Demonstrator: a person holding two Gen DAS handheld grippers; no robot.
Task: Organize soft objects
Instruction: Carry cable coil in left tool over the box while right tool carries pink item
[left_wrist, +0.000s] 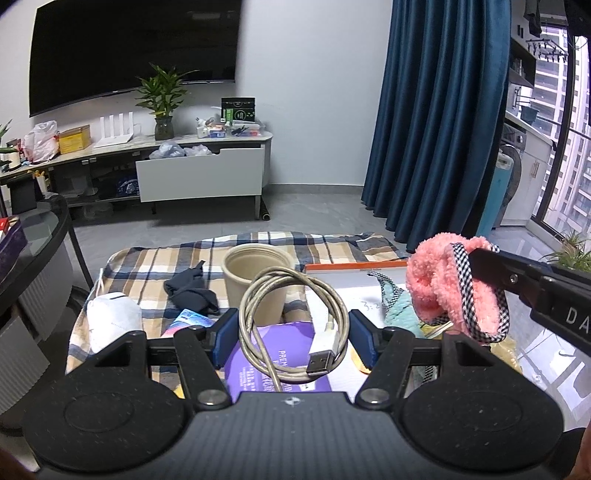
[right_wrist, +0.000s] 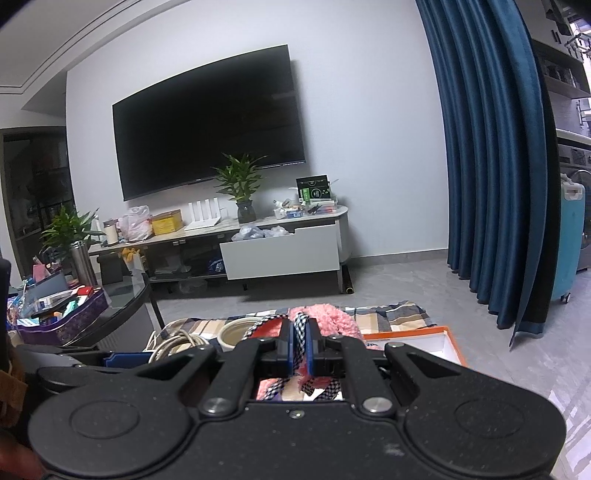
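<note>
Plaid cloth (left_wrist: 155, 266) covers the low surface in front of a wall-mounted television (left_wrist: 129, 51) and a long media console (left_wrist: 199, 173). Only the left wrist view shows the beige cup (left_wrist: 255, 284) in full, with a dark fabric piece (left_wrist: 192, 291) and a white mask (left_wrist: 110, 317) left of the cup and a teal cloth (left_wrist: 399, 306) to its right. The left gripper (left_wrist: 293, 338) grips a coiled USB cable (left_wrist: 295, 314) in front of the cup. The right gripper (right_wrist: 300, 347) is clamped on a fluffy pink cloth (left_wrist: 443, 284) with checkered trim, raised right of the cup; the right wrist view shows only its trim and fuzz.
</note>
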